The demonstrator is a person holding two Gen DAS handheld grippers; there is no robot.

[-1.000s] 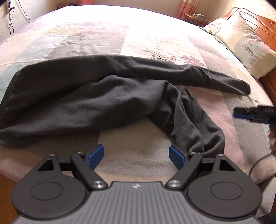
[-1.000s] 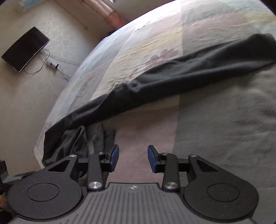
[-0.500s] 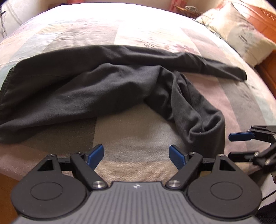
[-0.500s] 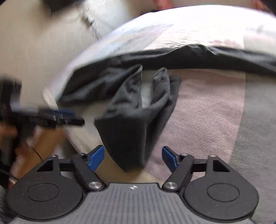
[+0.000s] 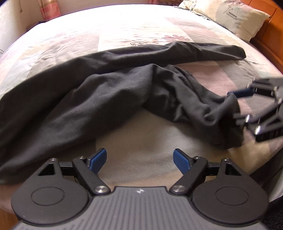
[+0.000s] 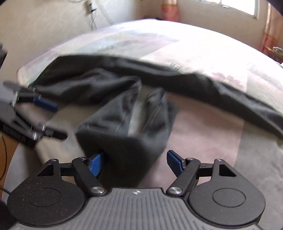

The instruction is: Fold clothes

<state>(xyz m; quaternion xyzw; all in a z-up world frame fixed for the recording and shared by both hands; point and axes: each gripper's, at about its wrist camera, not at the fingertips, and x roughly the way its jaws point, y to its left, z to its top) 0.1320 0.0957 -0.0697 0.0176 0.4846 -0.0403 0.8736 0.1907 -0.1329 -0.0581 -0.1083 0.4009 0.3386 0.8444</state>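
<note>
Altogether one dark trousers (image 5: 109, 99) on one bed (image 5: 141, 139), two hand-held grippers (image 5: 139, 160) (image 6: 132, 161) wide apart, gripping nothing.

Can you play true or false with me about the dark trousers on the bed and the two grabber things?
1. The dark trousers lie on a bed. True.
2. The left gripper is squeezing the trousers. False: it is open, with only bedcover between its blue pads.
3. A trouser leg end sits between the open fingers of the right gripper. True.
4. The trousers are neatly folded into a square. False: they are spread out and rumpled, one leg stretched long.
5. A pillow rests near the wooden headboard. True.
</note>
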